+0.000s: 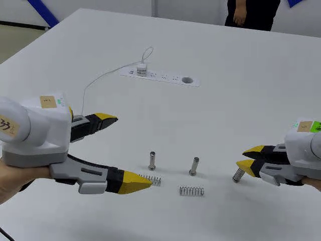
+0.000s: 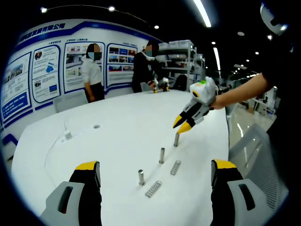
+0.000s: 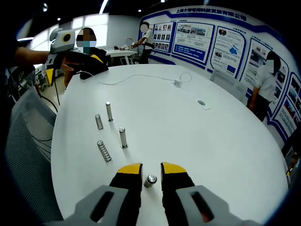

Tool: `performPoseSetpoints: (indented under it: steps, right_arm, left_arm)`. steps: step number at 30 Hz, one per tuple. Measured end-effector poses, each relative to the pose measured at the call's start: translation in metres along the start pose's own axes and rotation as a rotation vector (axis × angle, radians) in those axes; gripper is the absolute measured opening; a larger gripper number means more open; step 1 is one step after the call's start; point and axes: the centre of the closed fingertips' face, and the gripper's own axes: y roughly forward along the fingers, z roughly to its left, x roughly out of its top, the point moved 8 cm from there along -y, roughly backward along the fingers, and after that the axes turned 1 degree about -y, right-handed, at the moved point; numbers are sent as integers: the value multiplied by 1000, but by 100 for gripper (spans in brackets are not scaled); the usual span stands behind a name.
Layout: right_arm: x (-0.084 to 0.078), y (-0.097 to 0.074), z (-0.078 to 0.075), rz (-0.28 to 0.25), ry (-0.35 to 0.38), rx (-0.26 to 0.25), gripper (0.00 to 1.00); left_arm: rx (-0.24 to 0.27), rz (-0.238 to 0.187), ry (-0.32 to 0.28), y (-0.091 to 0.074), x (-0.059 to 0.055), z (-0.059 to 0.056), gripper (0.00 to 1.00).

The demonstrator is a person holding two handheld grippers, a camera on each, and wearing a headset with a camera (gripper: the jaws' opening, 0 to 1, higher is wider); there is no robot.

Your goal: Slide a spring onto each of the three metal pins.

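Two bare metal pins (image 1: 152,159) (image 1: 194,165) stand upright mid-table. A third pin (image 1: 238,174) at the right wears a spring. Two loose springs (image 1: 150,179) (image 1: 192,191) lie flat in front of the bare pins. My left gripper (image 1: 123,150) is wide open left of the pins, its lower tip beside the near spring (image 2: 153,188). My right gripper (image 1: 248,158) hovers just above the sprung pin (image 3: 150,180), jaws narrowly open and holding nothing. From the left gripper view, the right gripper (image 2: 184,123) hangs over the far pin (image 2: 176,139).
A white socket strip (image 1: 160,77) with a plugged-in adapter and a thin cable (image 1: 100,78) lies further back on the white table (image 1: 241,100). A person (image 1: 251,12) stands at the far edge. More people and chairs surround the table.
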Motion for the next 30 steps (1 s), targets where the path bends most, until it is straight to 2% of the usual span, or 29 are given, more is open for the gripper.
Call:
performPoseSetpoints:
  steps: [11, 24, 27, 30]
  right_arm:
    - [12, -1, 12, -17, -31, 20, 16]
    - [15, 8, 30, -16, -36, 67, 16]
    - [15, 13, 35, -17, -30, 92, 16]
    - [14, 20, 45, -11, -43, 140, 17]
  left_arm:
    - [0, 4, 0, -3, -3, -4, 100]
    - [0, 7, -8, -3, -6, -3, 100]
    - [-1, 0, -9, -2, -6, -2, 100]
    - [-2, -5, -19, -2, -6, -1, 100]
